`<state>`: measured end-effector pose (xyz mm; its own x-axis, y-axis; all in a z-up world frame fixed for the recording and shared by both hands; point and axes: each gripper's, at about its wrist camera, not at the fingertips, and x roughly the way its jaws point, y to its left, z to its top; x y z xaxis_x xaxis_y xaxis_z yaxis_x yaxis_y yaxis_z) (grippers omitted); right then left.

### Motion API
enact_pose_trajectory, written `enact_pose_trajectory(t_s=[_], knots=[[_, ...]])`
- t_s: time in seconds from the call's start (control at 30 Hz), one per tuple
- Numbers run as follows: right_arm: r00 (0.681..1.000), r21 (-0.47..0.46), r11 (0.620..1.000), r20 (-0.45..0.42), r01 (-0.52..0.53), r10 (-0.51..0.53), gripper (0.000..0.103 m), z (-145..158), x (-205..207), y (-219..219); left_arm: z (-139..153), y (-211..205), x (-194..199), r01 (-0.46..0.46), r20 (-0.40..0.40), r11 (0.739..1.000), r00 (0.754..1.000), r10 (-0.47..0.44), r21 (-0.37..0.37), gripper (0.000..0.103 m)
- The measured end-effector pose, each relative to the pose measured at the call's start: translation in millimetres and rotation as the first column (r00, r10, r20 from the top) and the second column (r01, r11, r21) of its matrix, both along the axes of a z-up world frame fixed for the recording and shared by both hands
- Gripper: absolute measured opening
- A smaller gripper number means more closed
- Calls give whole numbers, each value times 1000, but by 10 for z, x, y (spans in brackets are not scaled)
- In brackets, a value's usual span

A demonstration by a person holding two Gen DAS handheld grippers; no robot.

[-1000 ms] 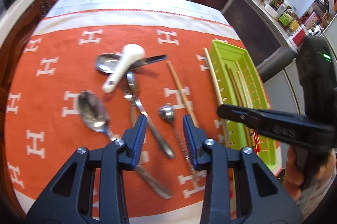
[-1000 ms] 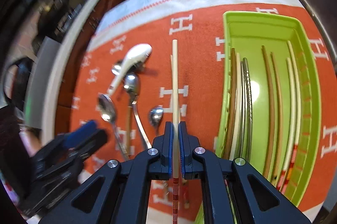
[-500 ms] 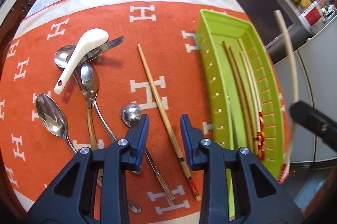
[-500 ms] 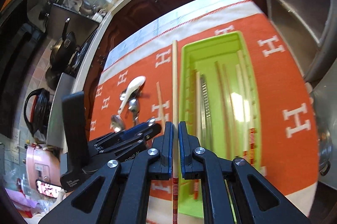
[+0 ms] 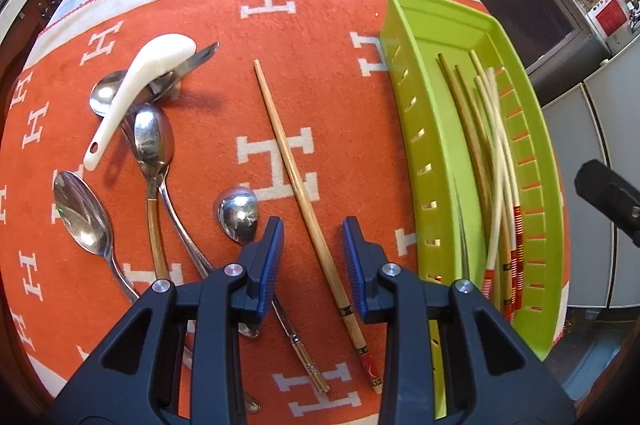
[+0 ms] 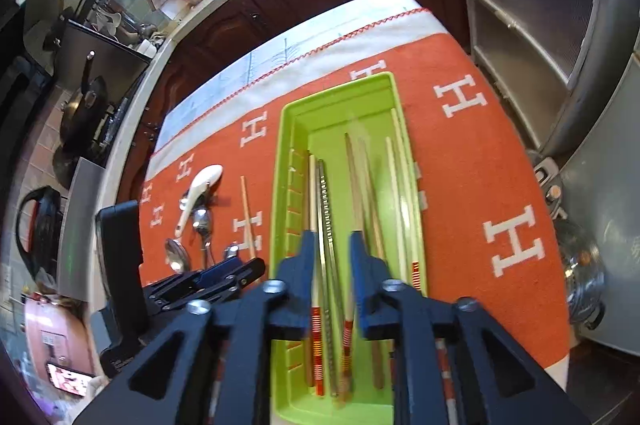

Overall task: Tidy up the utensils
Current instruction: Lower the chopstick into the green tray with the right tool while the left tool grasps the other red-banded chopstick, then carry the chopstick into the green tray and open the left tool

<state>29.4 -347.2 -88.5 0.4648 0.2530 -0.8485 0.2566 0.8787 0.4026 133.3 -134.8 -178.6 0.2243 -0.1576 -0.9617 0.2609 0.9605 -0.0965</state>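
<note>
Wooden chopstick on orange cloth

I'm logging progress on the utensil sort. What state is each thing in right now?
Left gripper: jaws open and closing, astride the wooden chopstick, not pressing it.
Right gripper: jaws just opened, empty, above the tray.
Wooden chopstick: flat on the orange cloth, outside the tray.
Green tray: holds several chopsticks; one blurred.
White ceramic spoon: propped on a metal spoon.
Metal spoons: loose on the cloth, unsorted.
</note>
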Motion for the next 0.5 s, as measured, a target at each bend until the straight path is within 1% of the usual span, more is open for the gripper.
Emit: enact_pose_trajectory(t_s=[0.03,0.07,0.13,0.17,0.37,0.5], knots=[[1000,-5,1000,2,1,-1,33,-23,12,15,-16,2,-6,-3,-2,1000,1000,3,5,21],[1000,-4,1000,9,5,-5,36,-23,-5,4,-9,4,-9,-8,15,1000,1000,8,11,17],[1000,4,1000,12,11,-11,36,-40,6,35,-11,6,-11,-11,16,1000,1000,11,13,12],[1000,7,1000,12,14,-14,36,-48,8,43,-12,14,-8,-16,18,1000,1000,16,12,9],[1000,3,1000,5,15,-15,36,-108,-19,89,-17,39,-37,-14,26,1000,1000,13,13,5],[1000,10,1000,-4,8,-8,36,-176,-48,153,1,83,-53,-17,-3,1000,1000,17,-11,4]])
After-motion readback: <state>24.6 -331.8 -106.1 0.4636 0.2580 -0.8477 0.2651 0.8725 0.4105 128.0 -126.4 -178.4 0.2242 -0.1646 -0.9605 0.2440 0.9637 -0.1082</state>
